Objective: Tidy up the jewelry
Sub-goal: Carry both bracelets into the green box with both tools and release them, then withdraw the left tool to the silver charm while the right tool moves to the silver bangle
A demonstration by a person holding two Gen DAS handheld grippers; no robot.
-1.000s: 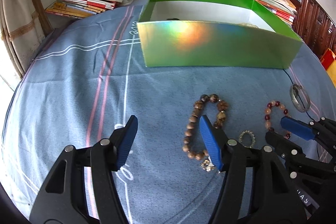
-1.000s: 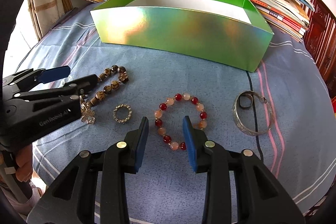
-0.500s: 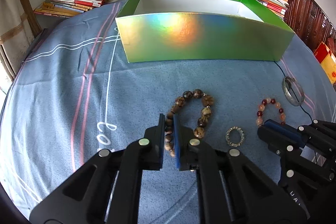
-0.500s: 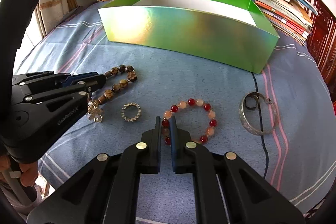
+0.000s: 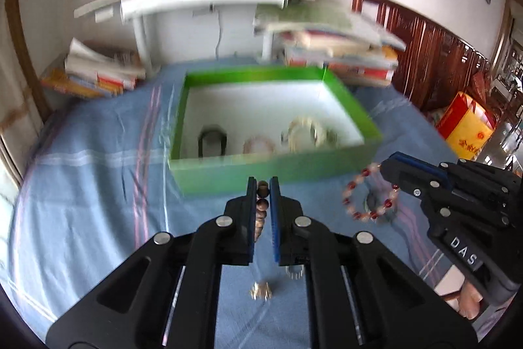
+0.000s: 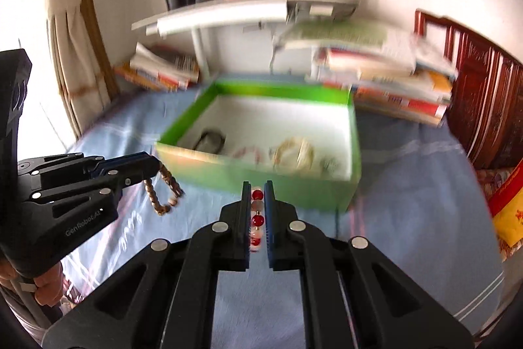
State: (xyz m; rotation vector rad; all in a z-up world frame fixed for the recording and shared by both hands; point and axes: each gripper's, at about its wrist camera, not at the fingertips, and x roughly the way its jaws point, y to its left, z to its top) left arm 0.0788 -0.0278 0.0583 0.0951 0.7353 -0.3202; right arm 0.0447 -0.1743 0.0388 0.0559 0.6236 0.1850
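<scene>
Green box (image 5: pixel 271 175) sat open on blue cloth (image 5: pixel 81 201); inside: dark band (image 5: pixel 212 141), pink bracelet (image 5: pixel 258 144), pale bangle (image 5: pixel 307 133). Your left gripper (image 5: pixel 262 185) clamped brown bead bracelet (image 6: pixel 163 188); your right gripper (image 6: pixel 257 190) clamped red bead bracelet (image 5: pixel 369 195), both aloft just before box.

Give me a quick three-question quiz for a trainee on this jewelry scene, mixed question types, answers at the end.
1. True or false: the left tongs are shut on the brown bead bracelet.
2. Multiple choice: the red and pink bead bracelet is A) lying in the green box, B) hanging from the right tongs, C) lying on the blue cloth.
3. Fill in: the small silver ring and the silver charm lie on the ____, not in the box.

Key: 1 true; 2 B; 3 blue cloth.
</scene>
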